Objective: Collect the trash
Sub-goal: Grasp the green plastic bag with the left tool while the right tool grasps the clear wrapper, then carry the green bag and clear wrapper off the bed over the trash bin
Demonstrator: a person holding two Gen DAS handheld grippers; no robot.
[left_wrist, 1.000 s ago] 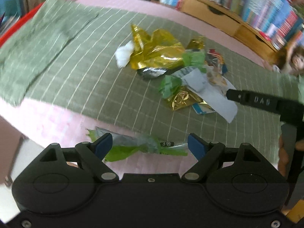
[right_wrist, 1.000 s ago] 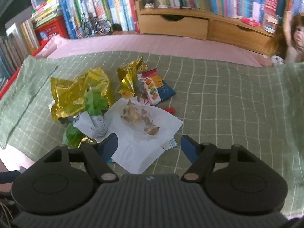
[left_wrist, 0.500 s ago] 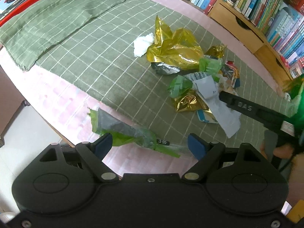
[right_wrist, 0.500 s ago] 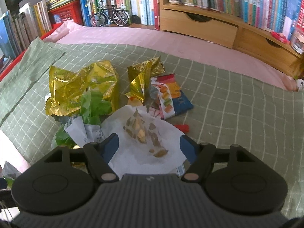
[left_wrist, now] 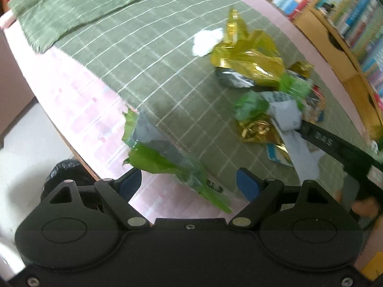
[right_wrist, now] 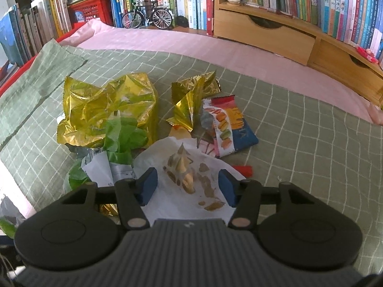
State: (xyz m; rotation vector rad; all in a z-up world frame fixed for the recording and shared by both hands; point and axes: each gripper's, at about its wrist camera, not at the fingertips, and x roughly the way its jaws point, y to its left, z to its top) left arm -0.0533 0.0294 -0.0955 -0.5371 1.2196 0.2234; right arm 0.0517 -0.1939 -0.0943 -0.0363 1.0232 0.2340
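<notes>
Lowered since the earlier frame, the right gripper [right_wrist: 188, 186] is closing, nothing pinched yet, around the white tissue [right_wrist: 184, 179] on the green cloth [right_wrist: 299, 148] (light, limp, shells loose): its raised middle should be taken. The left gripper [left_wrist: 189, 183] is held wide over a green wrapper [left_wrist: 165, 160].

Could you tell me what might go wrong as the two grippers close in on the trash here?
1. The right gripper is closing around the white paper, which carries loose shells; pinching or tilting it could scatter them onto the green cloth.
2. The green wrapper between the open left gripper fingers lies near the table edge; a nudge might push it off.
3. The two grippers work close together, so they could bump.
</notes>
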